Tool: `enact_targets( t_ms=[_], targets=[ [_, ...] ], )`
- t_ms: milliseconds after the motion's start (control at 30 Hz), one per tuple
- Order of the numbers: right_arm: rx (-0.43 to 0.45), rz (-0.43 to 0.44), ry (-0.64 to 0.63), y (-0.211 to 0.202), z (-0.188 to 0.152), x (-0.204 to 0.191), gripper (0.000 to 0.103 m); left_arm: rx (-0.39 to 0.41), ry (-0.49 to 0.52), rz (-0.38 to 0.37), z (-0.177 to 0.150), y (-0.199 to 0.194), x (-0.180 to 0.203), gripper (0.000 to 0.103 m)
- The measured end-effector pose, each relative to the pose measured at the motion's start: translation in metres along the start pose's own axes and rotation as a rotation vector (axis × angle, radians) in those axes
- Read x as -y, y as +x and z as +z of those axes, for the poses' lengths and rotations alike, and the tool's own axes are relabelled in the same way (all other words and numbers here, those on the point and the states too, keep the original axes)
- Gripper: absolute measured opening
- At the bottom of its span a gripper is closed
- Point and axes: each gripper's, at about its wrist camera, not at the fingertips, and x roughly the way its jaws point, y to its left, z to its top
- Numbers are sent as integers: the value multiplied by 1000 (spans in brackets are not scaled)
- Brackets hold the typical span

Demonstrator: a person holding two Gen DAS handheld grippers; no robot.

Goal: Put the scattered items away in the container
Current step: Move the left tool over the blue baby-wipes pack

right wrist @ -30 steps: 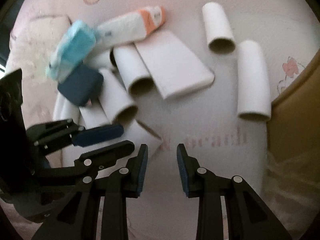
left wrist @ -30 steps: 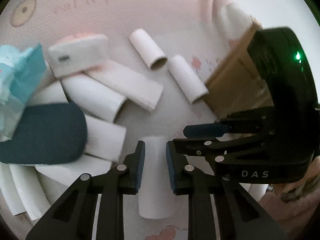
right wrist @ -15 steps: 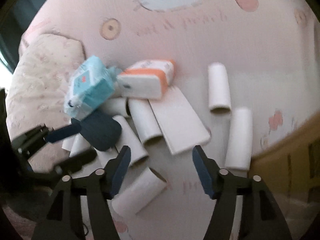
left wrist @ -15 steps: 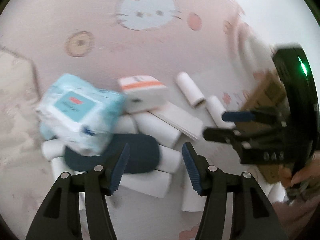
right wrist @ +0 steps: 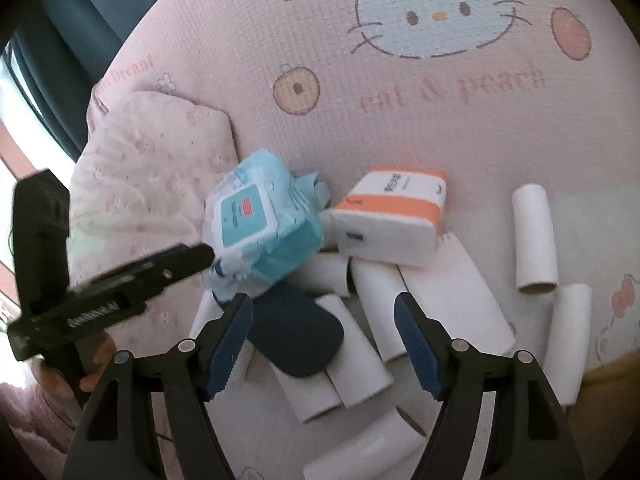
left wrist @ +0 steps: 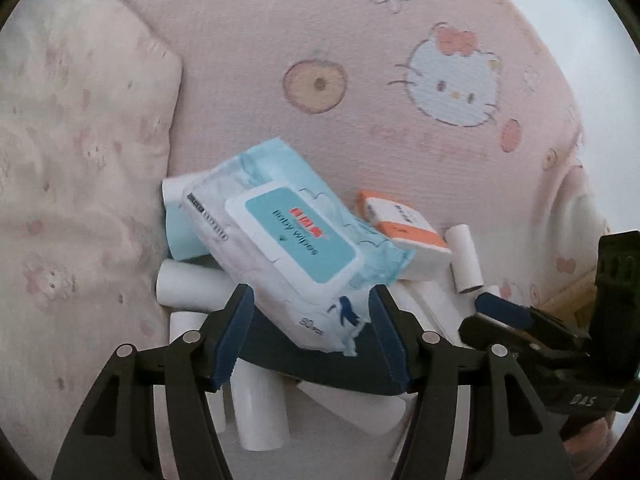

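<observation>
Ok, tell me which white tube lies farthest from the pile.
The upright-lying tube at the right edge of the spread, right of the orange-and-white pack. It touches nothing, while the other tubes crowd under the wipes pack and dark case.

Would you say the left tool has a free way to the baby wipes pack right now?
Probably yes: the left tool is opening with nothing held, and the baby wipes pack lies uncovered atop the pile straight ahead.

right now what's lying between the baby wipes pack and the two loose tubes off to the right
The white and orange box lies between the wipes pack and the loose tubes, clearest in the right wrist view.
</observation>
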Motion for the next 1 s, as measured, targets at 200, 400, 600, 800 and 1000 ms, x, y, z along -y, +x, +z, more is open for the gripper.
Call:
enact_targets(
  t_ms=[200, 400, 600, 800, 1000],
  targets=[
    [-20, 174, 175, 18, 17, 17, 78, 16, -63, 5, 3, 12, -13, 64],
    [-15, 155, 244, 40, 23, 20, 78, 0, -125, -55, 3, 18, -22, 57],
    [-36, 274, 324, 64, 29, 22, 40, 3, -85, -53, 0, 20, -16, 53],
    [-44, 272, 337, 76, 22, 20, 26, 9, -16, -41, -6, 16, -2, 43],
    [-21, 124, 131, 57, 24, -9, 18, 20, 26, -57, -13, 10, 13, 34]
  ],
)
